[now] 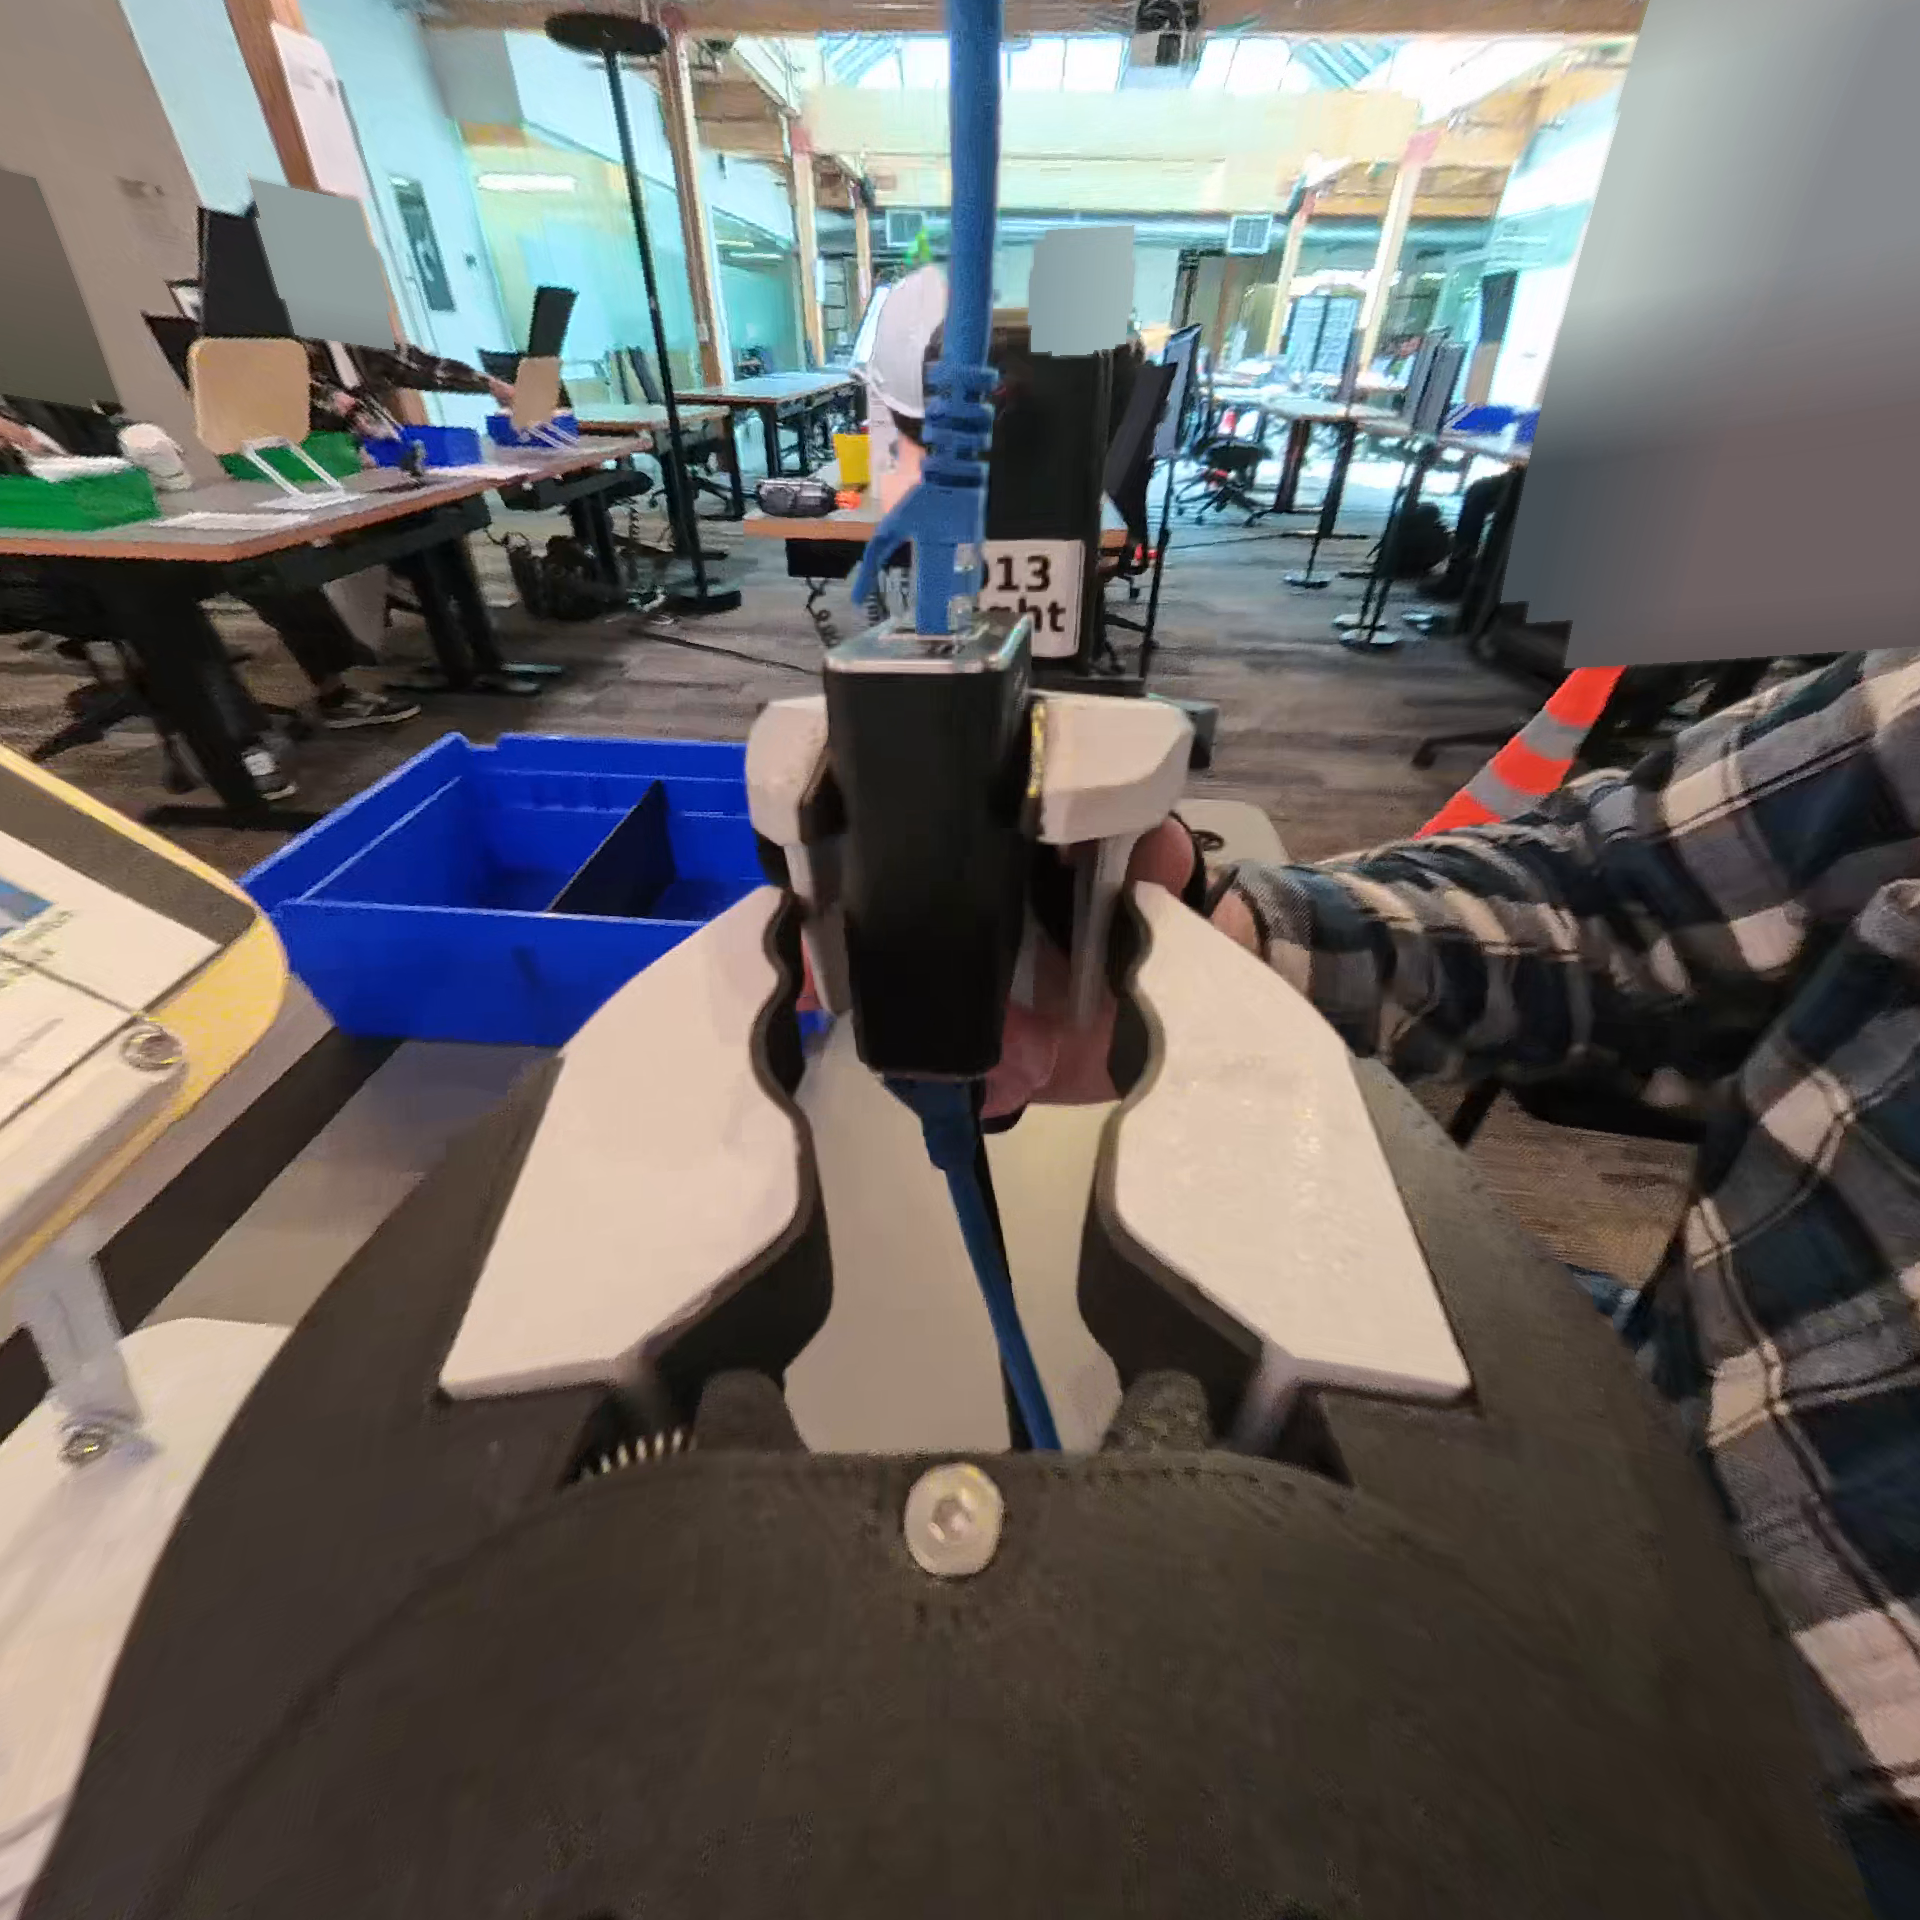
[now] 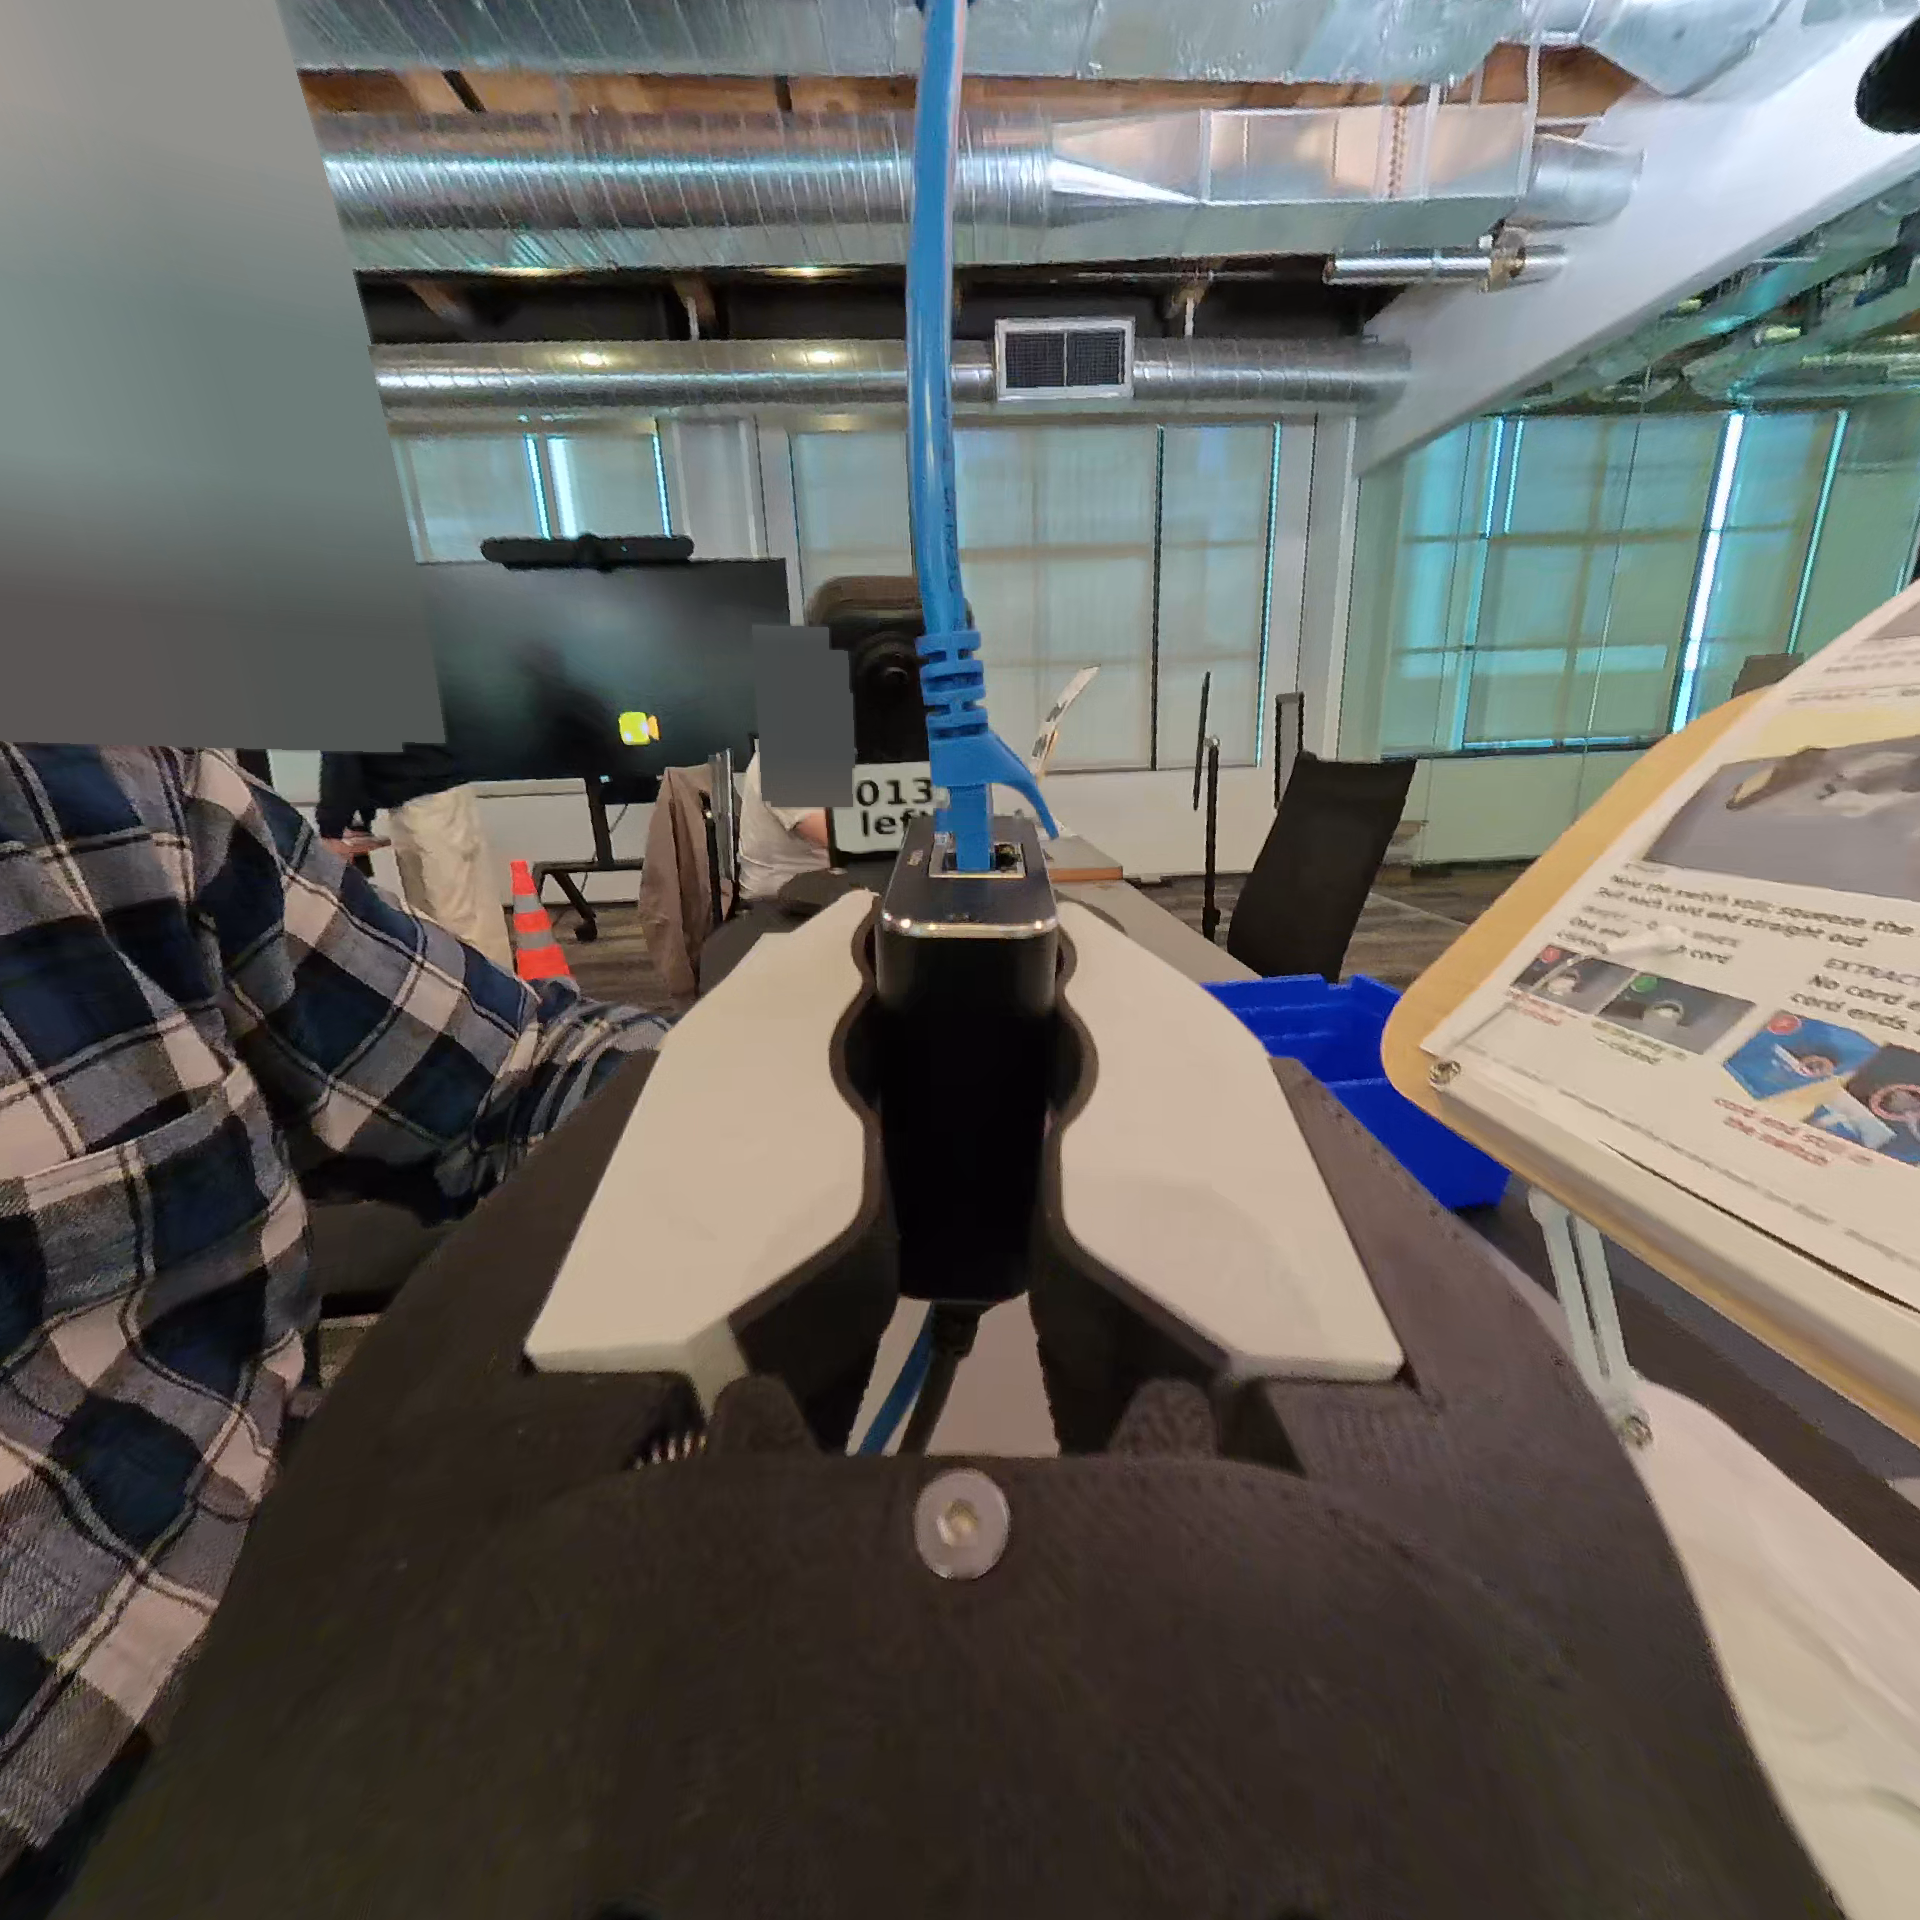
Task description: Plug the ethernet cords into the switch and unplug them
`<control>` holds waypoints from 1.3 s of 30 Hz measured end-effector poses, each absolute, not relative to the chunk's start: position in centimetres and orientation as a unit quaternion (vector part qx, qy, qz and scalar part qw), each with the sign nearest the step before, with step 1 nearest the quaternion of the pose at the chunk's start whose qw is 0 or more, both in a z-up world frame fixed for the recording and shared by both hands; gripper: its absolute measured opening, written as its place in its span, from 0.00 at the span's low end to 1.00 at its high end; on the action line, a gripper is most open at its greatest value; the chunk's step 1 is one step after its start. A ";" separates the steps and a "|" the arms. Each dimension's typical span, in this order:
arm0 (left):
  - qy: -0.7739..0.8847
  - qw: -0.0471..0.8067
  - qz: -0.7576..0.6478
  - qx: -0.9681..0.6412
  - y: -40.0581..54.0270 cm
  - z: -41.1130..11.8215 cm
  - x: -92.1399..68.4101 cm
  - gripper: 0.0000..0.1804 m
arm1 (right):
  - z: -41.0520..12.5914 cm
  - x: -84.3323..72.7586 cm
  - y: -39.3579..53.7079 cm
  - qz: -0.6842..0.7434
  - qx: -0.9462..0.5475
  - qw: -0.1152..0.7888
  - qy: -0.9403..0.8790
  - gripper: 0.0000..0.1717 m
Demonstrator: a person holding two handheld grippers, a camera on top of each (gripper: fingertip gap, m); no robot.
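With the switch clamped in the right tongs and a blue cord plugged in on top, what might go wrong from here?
1. The blue cord rises from its plug in the switch; a tug could lever the switch in the right tongs.
2. The left tongs stand open, not pressing the switch, so nothing backs up that hold.
3. The plug's latch tab is unsqueezed; pulling now may strain it.

Right gripper (image 2: pixel 966 1039) upright, both white fingers (image 2: pixel 748 1143) clamped on black switch (image 2: pixel 966 1091). Left gripper (image 1: pixel 961 997) faces it, jaws spread wide, clear of switch sides. Plaid-sleeved arm (image 1: pixel 1558 935) reaches in from right.
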State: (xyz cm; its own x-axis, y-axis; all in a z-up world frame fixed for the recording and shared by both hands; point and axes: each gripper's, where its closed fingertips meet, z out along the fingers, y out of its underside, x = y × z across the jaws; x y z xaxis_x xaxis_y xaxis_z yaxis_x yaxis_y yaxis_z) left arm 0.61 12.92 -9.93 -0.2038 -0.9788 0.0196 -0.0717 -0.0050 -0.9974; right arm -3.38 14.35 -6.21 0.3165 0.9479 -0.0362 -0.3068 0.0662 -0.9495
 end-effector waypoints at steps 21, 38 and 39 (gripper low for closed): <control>0.541 0.394 -0.564 -0.483 12.3 -10.2 0.3 0.14 | -5.9 -1.8 13.6 0.518 -0.458 0.661 -0.291 0.16; 0.634 0.423 -0.434 -0.480 12.9 -11.4 -1.0 0.13 | -7.4 -1.5 12.7 0.360 -0.542 0.593 -0.474 0.14; 0.629 0.428 -0.444 -0.473 12.8 -11.0 -1.0 0.15 | -7.2 -1.6 12.6 0.364 -0.535 0.595 -0.477 0.14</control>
